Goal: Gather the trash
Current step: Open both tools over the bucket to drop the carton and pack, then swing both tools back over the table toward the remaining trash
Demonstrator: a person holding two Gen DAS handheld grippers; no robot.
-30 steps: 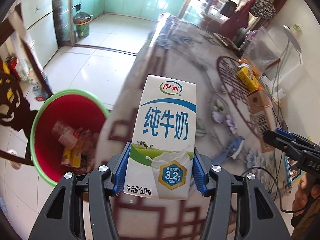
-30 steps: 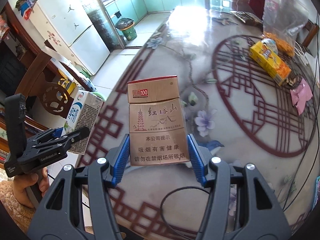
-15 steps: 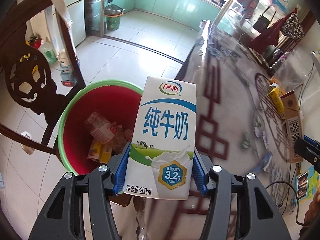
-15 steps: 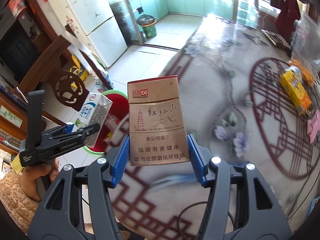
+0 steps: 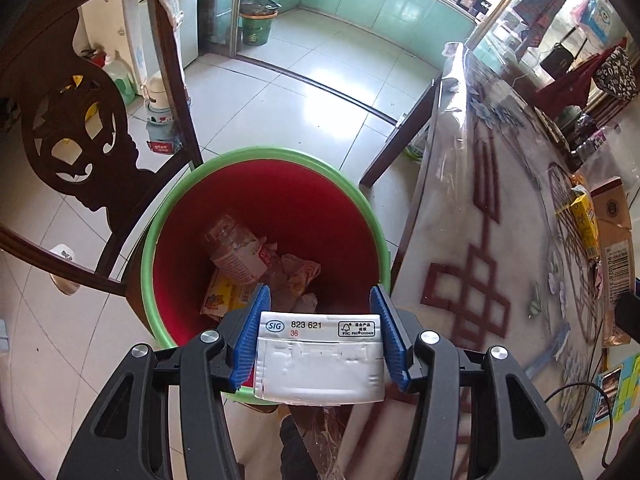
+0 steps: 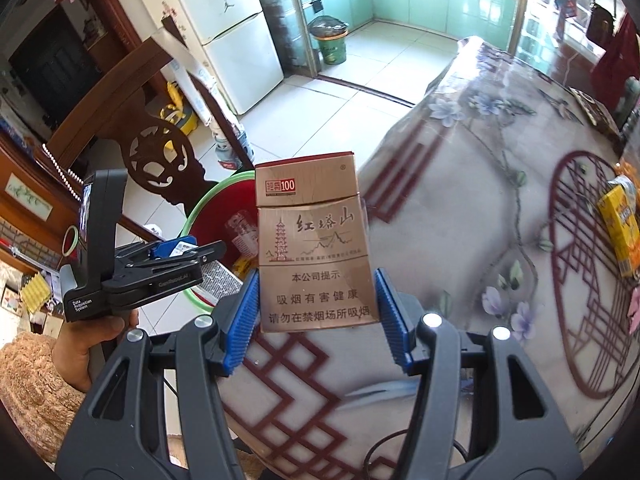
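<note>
My left gripper [image 5: 319, 296] hangs over the red bin with the green rim [image 5: 168, 208]. Its jaws are closing, and the milk carton [image 5: 318, 360] is pinched between the blue pads, tipped so its silver base faces the camera. From the right wrist view the carton [image 6: 218, 280] hangs down below that gripper [image 6: 208, 250], which a hand holds. My right gripper [image 6: 317, 280] is shut on a brown cigarette pack [image 6: 312, 240], upright above the table's patterned edge [image 6: 440, 200]. The bin [image 6: 208, 200] lies to its left.
The bin holds several wrappers and a crushed carton [image 5: 236, 252]. A dark carved chair [image 5: 76, 132] stands close on its left and the table [image 5: 480, 240] on its right. A yellow juice box [image 6: 620, 228] lies on the table. A green bin [image 5: 254, 24] stands far off in the kitchen.
My left gripper has swung off the table to above the red bin, and the milk carton has tipped forward, base toward the camera. My right gripper has moved left with the pack.
</note>
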